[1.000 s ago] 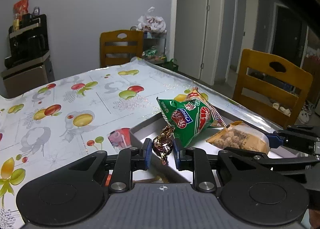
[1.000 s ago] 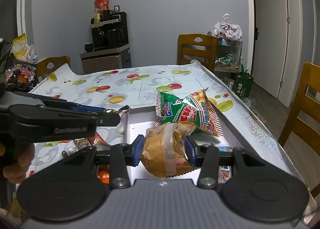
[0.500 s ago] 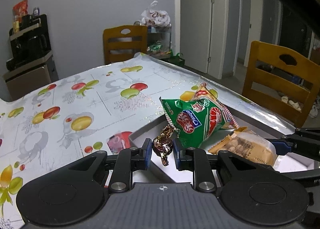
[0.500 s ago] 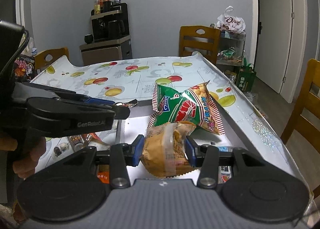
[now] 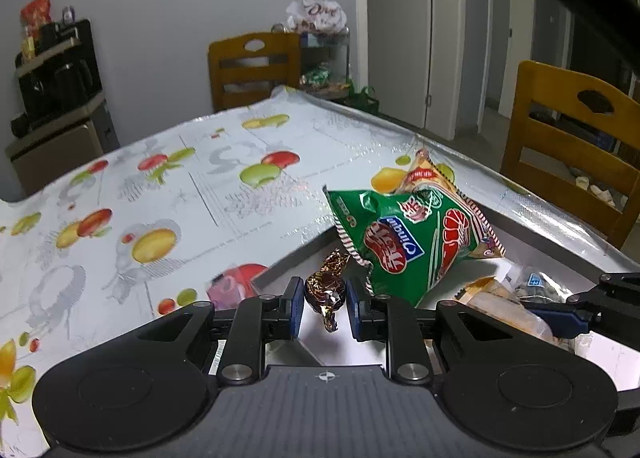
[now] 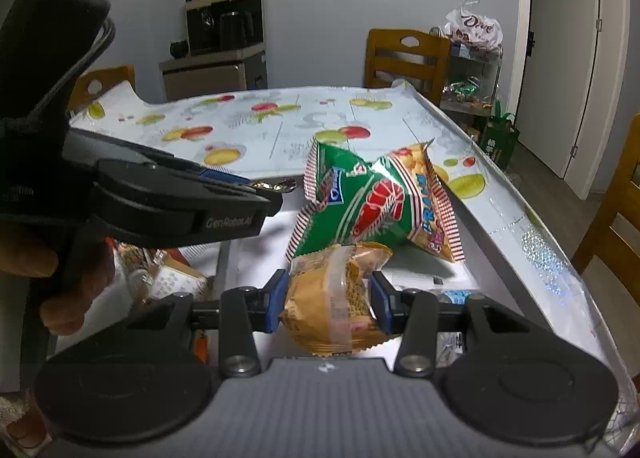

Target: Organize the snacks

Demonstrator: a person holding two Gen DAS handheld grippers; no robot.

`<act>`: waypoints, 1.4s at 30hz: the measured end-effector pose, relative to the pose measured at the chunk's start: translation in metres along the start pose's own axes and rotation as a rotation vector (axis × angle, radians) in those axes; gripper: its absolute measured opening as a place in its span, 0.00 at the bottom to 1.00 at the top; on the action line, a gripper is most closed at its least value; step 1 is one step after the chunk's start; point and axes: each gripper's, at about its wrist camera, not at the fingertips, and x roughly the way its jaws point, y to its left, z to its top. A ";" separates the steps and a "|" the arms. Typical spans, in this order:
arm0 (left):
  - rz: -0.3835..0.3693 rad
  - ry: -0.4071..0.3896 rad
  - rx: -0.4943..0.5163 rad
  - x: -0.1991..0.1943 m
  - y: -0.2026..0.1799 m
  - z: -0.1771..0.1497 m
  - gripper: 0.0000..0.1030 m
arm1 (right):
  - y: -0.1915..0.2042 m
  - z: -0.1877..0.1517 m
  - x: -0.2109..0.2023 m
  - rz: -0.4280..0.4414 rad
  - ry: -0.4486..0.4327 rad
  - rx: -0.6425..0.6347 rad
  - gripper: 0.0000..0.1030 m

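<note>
Left wrist view: your left gripper (image 5: pixel 323 308) has its jaws clenched on a small candy in crinkled brown-and-gold foil (image 5: pixel 326 290), which hangs over the near corner of a shallow grey tray with a white floor (image 5: pixel 276 272). That tray sits on the bench under a glossy fruit-print cloth (image 5: pixel 160 194). Just right of the candy, a green prawn-cracker bag with red-striped edges (image 5: pixel 404 242) leans against the tray's far rim. Farther right, the blue-tipped fingers (image 5: pixel 560 318) of your other tool reach in from the edge, holding a tan packet.

Right wrist view: your bare hand (image 6: pixel 60 282) at the left grips the black handle of the left gripper (image 6: pixel 256 194), whose tip carries the foil candy beside the green bag. At centre, your right gripper (image 6: pixel 330 300) has its jaws grasping a clear-wrapped tan biscuit packet (image 6: pixel 336 294), held above the tray floor, just in front of the green bag.
</note>
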 end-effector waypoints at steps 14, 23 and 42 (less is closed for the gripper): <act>-0.005 0.042 -0.012 0.018 0.001 -0.007 0.24 | 0.004 0.000 0.023 -0.012 0.053 -0.023 0.42; 0.006 0.039 0.000 0.021 -0.001 -0.007 0.24 | 0.004 -0.001 0.026 0.007 0.078 -0.025 0.42; -0.001 0.040 -0.002 0.025 -0.001 -0.007 0.25 | 0.007 0.006 0.036 -0.020 0.082 -0.043 0.43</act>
